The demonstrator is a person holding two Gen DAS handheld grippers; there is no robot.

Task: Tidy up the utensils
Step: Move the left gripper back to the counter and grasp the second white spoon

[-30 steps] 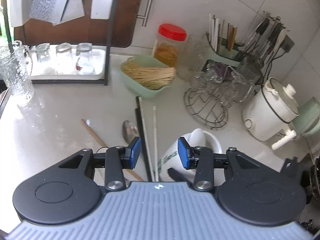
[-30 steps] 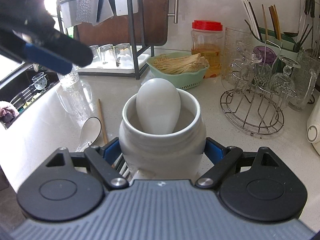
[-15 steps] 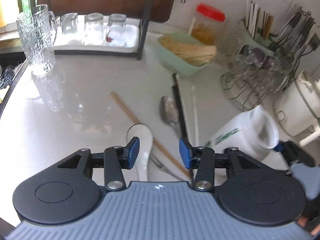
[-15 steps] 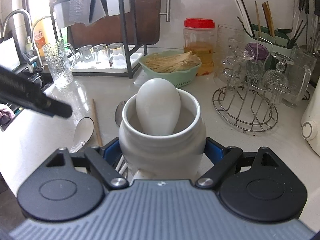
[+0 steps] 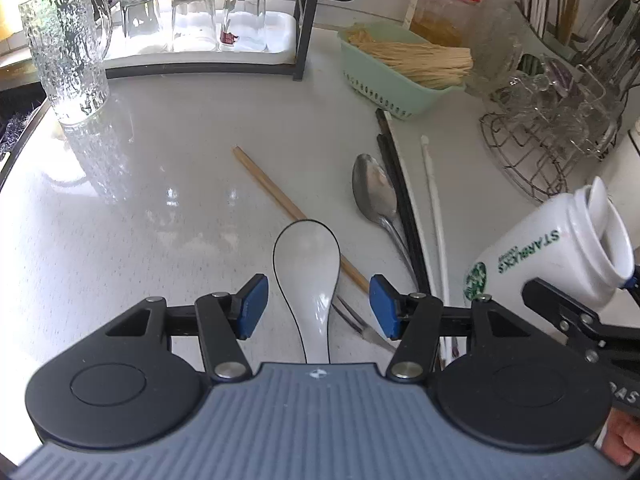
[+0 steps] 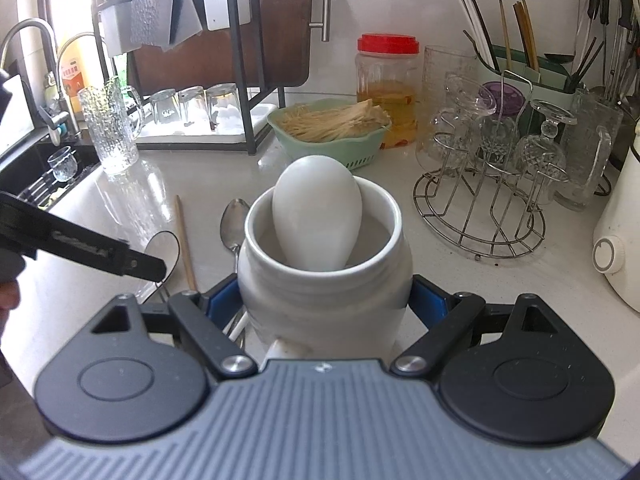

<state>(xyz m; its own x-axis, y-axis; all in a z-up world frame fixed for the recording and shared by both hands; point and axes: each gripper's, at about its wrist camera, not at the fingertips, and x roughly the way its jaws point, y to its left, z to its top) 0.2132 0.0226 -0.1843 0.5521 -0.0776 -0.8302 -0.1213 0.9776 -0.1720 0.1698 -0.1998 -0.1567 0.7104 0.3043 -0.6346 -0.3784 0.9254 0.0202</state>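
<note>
The white ceramic spoon (image 5: 308,268) lies flat on the worktop (image 5: 160,184), bowl away from me, its handle running back between the blue pads of my left hand-held gripper (image 5: 315,306). Those jaws have just been opening and stand apart on either side of the handle, touching nothing. A wooden chopstick (image 5: 288,204) slants across the worktop and passes just behind the spoon's bowl; to its right lie a metal spoon (image 5: 374,190), a pair of black chopsticks (image 5: 400,184) and a white chopstick (image 5: 434,200), all close together. My right hand-held gripper (image 6: 325,300) clamps a white mug (image 6: 324,280) by its sides, held tilted above the worktop at the right of the loose utensils, and a white ladle-shaped spoon (image 6: 316,212) already stands inside it. Farther back I see a green basket (image 5: 396,84) of thin sticks, a wire glass rack (image 6: 480,208), a red-lidded jar (image 6: 387,84) and a glass pitcher (image 5: 66,48).
</note>
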